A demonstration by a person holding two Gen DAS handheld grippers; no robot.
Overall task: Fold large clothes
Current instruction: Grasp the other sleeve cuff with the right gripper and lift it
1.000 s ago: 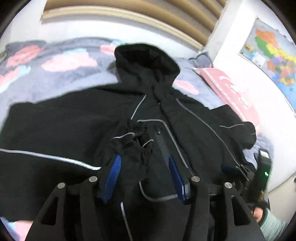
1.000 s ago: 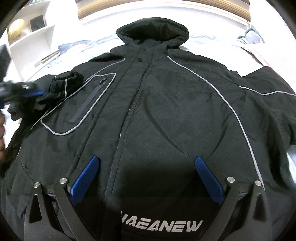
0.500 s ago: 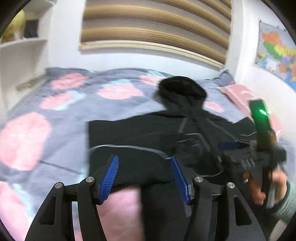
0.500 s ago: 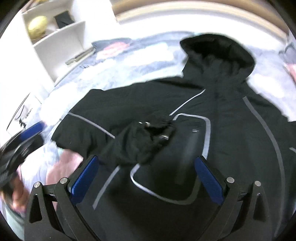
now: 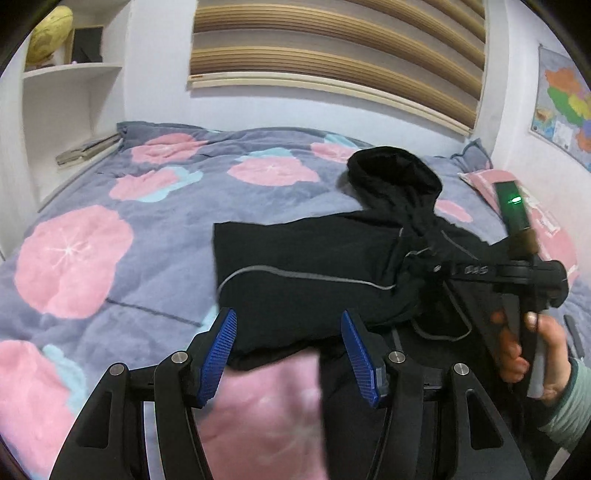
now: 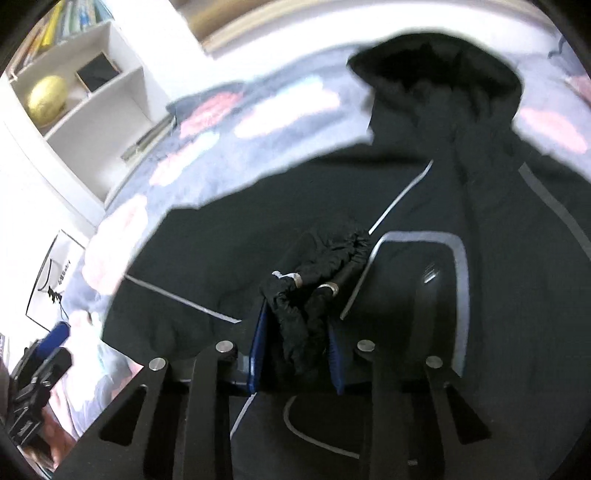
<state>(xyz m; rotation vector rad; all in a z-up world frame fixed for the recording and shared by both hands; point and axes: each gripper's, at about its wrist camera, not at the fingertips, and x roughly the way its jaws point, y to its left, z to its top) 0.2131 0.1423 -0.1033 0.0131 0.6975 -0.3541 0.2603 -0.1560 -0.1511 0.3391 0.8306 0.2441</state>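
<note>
Plainly, the jacket (image 5: 310,266) is the landmark: a black hooded one with grey piping, lying on a bed (image 5: 110,229) covered in a grey quilt with pink flowers. Left of the jacket, against the wall, white shelves (image 5: 62,110) carry a yellow globe (image 5: 48,33). At the jacket's near left edge hovers the left gripper (image 5: 290,350), its blue pads apart with nothing pressed between them; only the folded sleeve's edge and quilt show through the gap. On the jacket's chest, beside the piped pocket, the right gripper (image 6: 295,347) has just been closing and now pinches the bunched cuff (image 6: 314,280) of the sleeve folded across the front. The hood (image 5: 395,177) points toward the slatted headboard (image 5: 332,59). Right of the jacket, a hand (image 5: 532,350) grips that gripper's handle, and a map (image 5: 565,107) hangs on the wall.
</note>
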